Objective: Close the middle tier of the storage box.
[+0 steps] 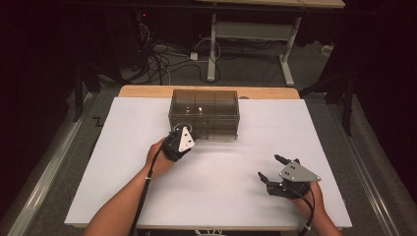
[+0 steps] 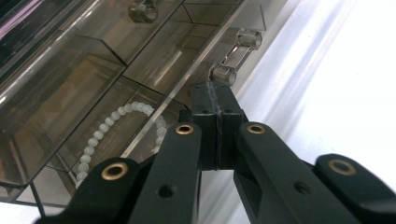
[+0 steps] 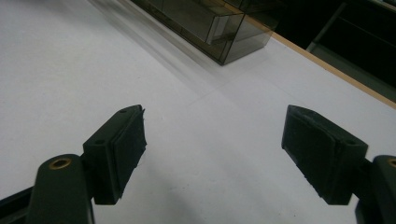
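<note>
- Toward the far middle of the white table [image 1: 123, 172] I see a smoky, see-through plastic drawer box [image 1: 204, 114], boxy and hard-edged, split into compartments.
- At its front lower left my left gripper [image 2: 215, 91] has its jaws pressed together, tips right at a clear knob handle [image 2: 224, 74] on a drawer front; whether anything is pinched between them I can't tell.
- Inside the drawer beside those jaws lies a string of pale, round, milky beads [image 2: 100, 133], curved in a loop behind the tinted wall.
- A second clear knob [image 2: 143, 10] sits on the drawer above.
- My right gripper [image 3: 212, 154] hangs over bare tabletop near the right front, well apart from the box, its jaws spread wide with dark matte fingertips [image 3: 128, 140].
- Beyond the table, tangled cables [image 1: 162, 59] lie on the floor beside a white desk frame [image 1: 212, 44].
</note>
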